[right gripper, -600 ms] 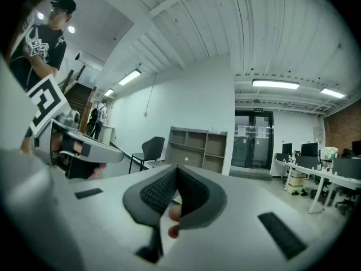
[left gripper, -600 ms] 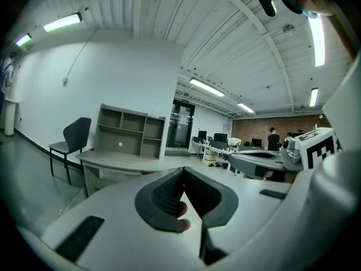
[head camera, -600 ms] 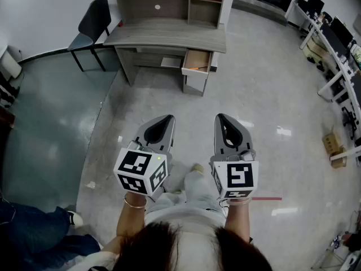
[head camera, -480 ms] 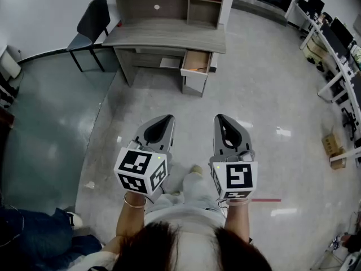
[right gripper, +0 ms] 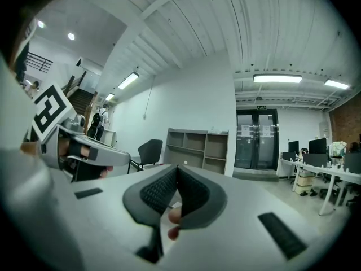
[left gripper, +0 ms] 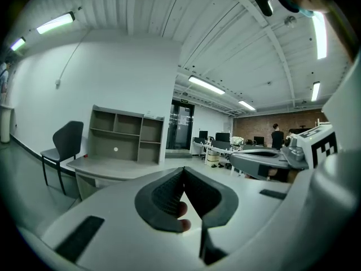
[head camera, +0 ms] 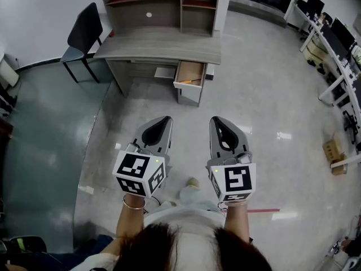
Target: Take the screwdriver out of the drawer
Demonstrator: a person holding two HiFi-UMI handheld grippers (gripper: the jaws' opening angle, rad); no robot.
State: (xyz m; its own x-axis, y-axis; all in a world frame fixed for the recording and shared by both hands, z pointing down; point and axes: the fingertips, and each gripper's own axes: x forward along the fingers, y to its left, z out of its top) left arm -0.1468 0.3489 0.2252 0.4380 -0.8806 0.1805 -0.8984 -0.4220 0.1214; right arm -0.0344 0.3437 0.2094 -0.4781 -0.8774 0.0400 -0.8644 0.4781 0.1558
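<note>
Facing: the person is standing on the pale glossy floor (head camera: 271, 106), looking toward a grey wooden bench (head camera: 163, 44) that is carrying an open shelf unit (head camera: 163, 4); both tongs are hanging well apart from the bench.
Left tongs: the left tongs (head camera: 166, 119) are pointing at the bench, the jaws meeting at the tips and gripping nothing; fingers (left gripper: 179, 210) are showing behind the dark ribbed pads.
Right tongs: the right tongs (head camera: 214, 119) are pointing the same way just beside the left pair, the jaws likewise pressing together on nothing.
Drawer: a light wooden drawer (head camera: 188, 93) is standing pulled out under the bench's right end.
Screwdriver: a thin orange-toned screwdriver (head camera: 192, 81) is lying inside the drawer, near its front wall.
Chair: a black chair (head camera: 84, 35) is standing at the bench's left end.
</note>
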